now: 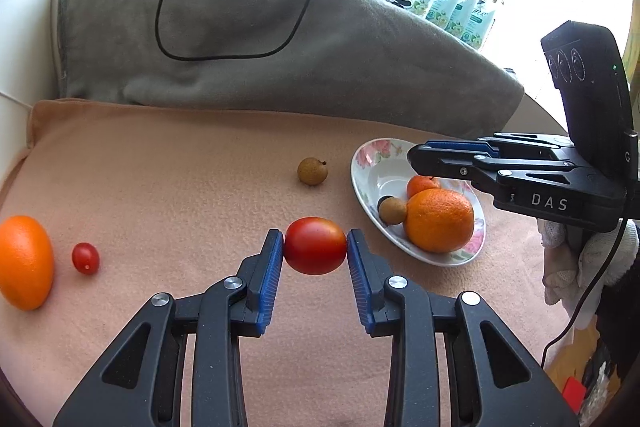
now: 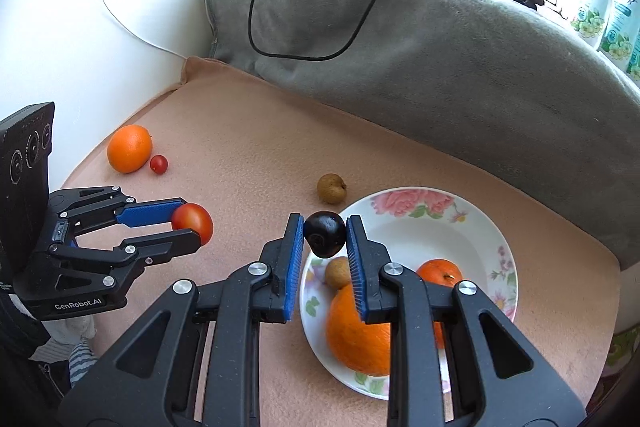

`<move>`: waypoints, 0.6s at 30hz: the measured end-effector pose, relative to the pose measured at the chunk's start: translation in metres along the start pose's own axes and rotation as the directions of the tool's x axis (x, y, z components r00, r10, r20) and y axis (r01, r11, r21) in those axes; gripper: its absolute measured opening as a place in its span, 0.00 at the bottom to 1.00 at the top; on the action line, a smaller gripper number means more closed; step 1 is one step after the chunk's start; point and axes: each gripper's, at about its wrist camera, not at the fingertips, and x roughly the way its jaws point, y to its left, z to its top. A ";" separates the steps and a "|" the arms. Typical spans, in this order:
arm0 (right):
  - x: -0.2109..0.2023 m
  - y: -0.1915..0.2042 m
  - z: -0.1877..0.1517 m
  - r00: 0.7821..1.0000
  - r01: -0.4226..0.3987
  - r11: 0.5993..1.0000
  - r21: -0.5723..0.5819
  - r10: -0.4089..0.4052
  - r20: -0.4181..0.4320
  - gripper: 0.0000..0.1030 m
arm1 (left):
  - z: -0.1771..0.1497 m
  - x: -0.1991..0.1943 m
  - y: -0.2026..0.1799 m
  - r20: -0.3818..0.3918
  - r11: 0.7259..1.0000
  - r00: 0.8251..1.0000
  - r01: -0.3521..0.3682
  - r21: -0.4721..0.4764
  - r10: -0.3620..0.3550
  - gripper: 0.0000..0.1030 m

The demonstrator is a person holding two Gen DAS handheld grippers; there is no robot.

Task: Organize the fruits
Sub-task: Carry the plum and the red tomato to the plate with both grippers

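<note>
The left gripper (image 1: 315,247) has its fingers clamped on a glossy red tomato (image 1: 315,245); the right gripper (image 2: 324,235) pinches a dark, shiny plum (image 2: 324,233) above the flowered plate (image 2: 460,223).

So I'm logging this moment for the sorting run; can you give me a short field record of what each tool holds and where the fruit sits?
left tool: shut on tomato
right tool: shut on dark plum, above the plate's near rim
plate: large orange, small orange, longan
loose on blanket: second orange, cherry tomato, another longan
</note>
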 end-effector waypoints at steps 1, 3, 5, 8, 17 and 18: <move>-0.004 -0.006 -0.003 1.000 0.004 1.000 0.013 -0.004 0.003 0.22 | 0.002 0.001 -0.003 0.003 1.000 1.000 0.003 0.005 -0.003 0.30; -0.010 -0.018 -0.008 1.000 0.015 0.999 0.038 -0.015 0.009 0.22 | 0.007 0.004 -0.009 0.007 1.000 1.000 0.009 0.015 -0.009 0.30; -0.014 -0.028 -0.013 0.999 0.028 0.998 0.062 -0.029 0.015 0.22 | 0.012 0.007 -0.014 0.010 1.000 1.000 0.014 0.026 -0.015 0.30; -0.021 -0.045 -0.021 0.999 0.043 0.995 0.094 -0.045 0.019 0.22 | 0.017 0.011 -0.023 0.016 0.999 1.000 0.023 0.041 -0.024 0.30; -0.029 -0.086 -0.042 0.996 0.087 0.981 0.172 -0.090 0.010 0.22 | 0.030 0.028 -0.039 0.015 0.997 0.999 0.044 0.059 -0.045 0.30; -0.029 -0.089 -0.045 0.996 0.090 0.980 0.179 -0.093 0.008 0.22 | 0.032 0.031 -0.041 0.014 0.997 0.999 0.046 0.063 -0.047 0.30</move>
